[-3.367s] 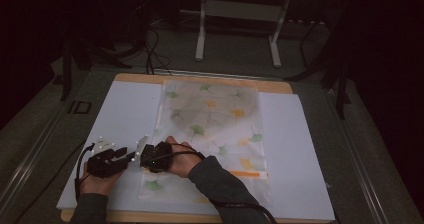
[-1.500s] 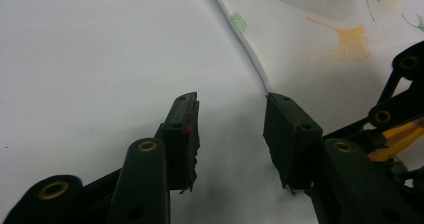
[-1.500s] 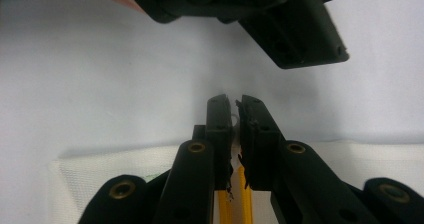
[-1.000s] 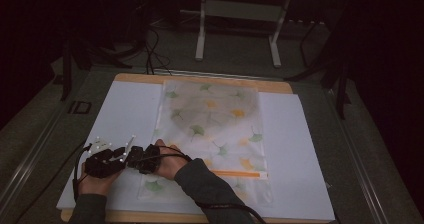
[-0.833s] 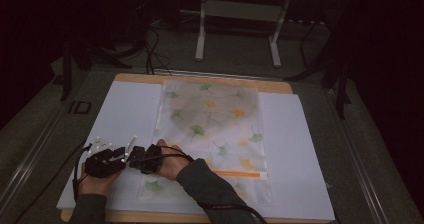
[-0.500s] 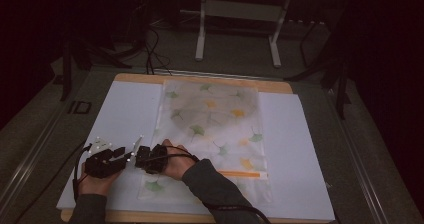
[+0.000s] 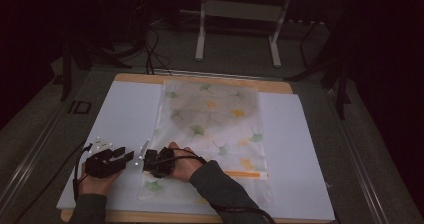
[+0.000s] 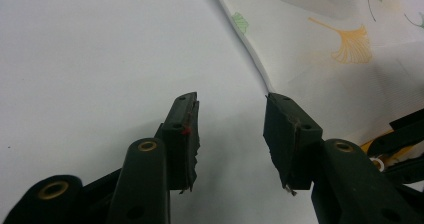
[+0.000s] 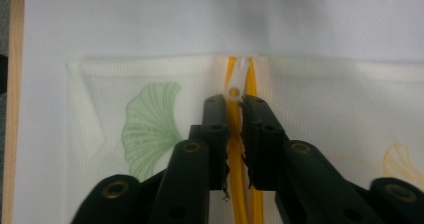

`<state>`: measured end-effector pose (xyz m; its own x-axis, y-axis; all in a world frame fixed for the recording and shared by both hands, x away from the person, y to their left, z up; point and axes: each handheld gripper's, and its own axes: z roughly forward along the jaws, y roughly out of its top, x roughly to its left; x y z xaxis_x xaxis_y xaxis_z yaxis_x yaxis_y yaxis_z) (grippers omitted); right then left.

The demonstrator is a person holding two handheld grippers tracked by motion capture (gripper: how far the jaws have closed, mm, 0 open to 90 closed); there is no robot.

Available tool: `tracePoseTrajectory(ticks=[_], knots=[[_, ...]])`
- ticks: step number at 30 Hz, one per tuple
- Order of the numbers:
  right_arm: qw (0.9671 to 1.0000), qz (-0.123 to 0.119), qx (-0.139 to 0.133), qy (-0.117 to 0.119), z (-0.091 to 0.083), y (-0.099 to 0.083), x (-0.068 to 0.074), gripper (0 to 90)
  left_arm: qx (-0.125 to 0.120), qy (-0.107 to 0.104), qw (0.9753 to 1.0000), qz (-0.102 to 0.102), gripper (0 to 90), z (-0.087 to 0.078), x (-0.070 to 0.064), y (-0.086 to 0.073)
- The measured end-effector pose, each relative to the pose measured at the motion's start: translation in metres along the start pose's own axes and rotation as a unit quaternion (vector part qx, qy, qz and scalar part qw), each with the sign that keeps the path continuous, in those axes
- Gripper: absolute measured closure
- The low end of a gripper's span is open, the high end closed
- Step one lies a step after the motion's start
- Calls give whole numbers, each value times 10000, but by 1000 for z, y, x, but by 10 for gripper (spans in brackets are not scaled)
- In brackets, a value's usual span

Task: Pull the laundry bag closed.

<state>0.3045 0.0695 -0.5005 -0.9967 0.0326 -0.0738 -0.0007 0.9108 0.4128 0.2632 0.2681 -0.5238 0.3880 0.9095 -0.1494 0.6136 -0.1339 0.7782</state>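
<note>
A translucent zip bag (image 7: 210, 119) printed with green and yellow ginkgo leaves lies flat on a white board (image 7: 125, 109). An orange zipper (image 7: 245, 174) runs along its near end. In the right gripper view, my right gripper (image 9: 234, 109) is shut on the white zipper pull (image 9: 235, 86), close to the end of the yellow zipper track (image 9: 231, 66) by the bag's edge. In the high view the right gripper (image 7: 147, 159) sits at the bag's near left corner. My left gripper (image 8: 230, 129) is open and holds nothing, low over the board just off the bag's edge (image 8: 260, 69).
The board lies on a wooden table (image 7: 200, 79) with grey floor around it. A white metal stand (image 7: 237, 14) and cables lie beyond the far edge. Bare white board stretches to the left (image 7: 115, 119) and right (image 7: 295, 134) of the bag.
Both grippers have stayed by the bag's near left corner. The right hand drifted slightly left, then back a little to the right.
</note>
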Motion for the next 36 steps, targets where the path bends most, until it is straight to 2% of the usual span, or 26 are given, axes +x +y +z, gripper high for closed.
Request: tracePoseTrajectory(ticks=[8,15,18,24,28,32,36], knots=[[9998,150,-89,65,-8,-2,-3,745,7,-4,10000,14,577,0,0,0],[9997,131,-141,134,-7,8,-1,708,13,-11,10000,11,576,0,0,0],[9999,98,-26,114,-1,15,0,713,-3,-14,10000,3,577,0,0,0],[9996,121,245,86,8,16,-2,781,-3,-14,10000,-11,577,0,1,0],[9991,168,370,109,10,17,-4,793,-5,-13,10000,-6,577,0,0,0],[9989,191,420,124,11,18,-6,796,-1,-13,10000,-12,577,0,0,0],[9983,374,411,187,12,20,-10,789,2,-20,10000,-11,577,0,0,0]])
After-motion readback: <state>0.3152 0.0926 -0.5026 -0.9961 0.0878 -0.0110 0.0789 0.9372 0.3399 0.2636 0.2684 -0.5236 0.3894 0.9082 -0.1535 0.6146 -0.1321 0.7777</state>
